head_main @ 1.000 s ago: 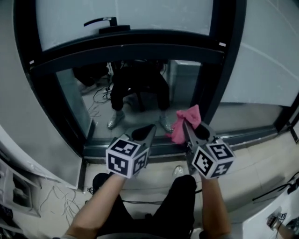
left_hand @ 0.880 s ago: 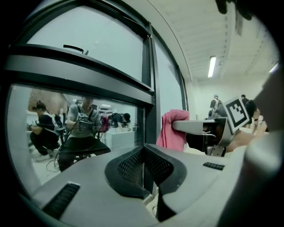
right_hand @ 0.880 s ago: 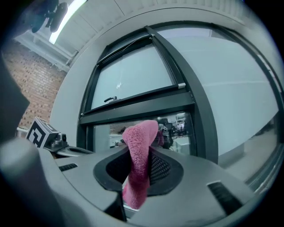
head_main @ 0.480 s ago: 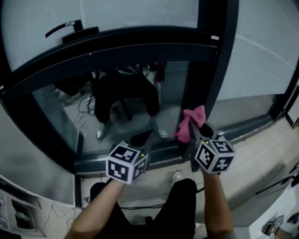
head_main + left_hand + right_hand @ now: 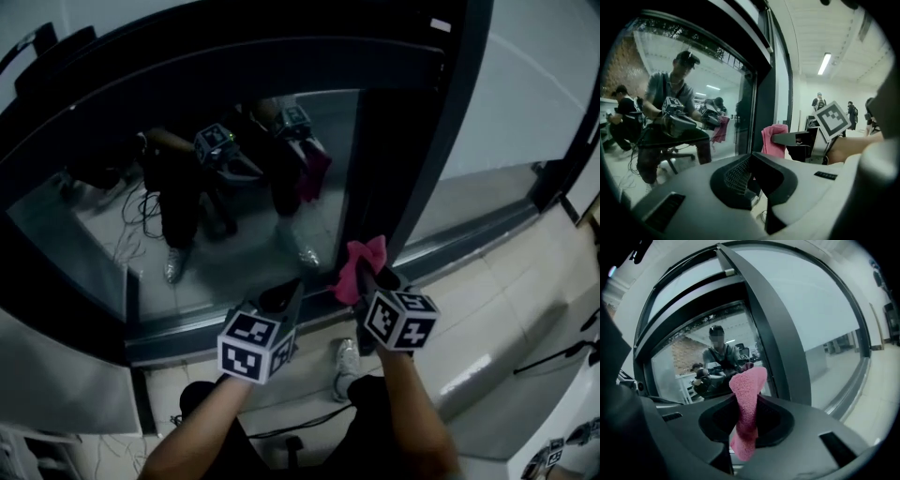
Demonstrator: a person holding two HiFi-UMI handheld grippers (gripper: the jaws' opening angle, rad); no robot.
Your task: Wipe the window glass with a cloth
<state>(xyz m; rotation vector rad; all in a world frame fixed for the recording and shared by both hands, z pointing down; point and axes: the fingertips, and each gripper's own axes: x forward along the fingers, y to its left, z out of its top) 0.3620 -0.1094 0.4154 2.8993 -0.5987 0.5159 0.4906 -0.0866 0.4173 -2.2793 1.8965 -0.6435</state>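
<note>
pink cloth [image 5: 749, 385], clamped in right tongs [image 5: 746, 425]

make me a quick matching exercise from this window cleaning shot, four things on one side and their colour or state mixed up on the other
Things:
1. left tongs
2. right tongs
3. cloth
4. window frame

Colour or state:
a. pink
b. black
c. shut, holding nothing
d. shut on the cloth

Pairs: 1-c, 2-d, 3-a, 4-b
</note>
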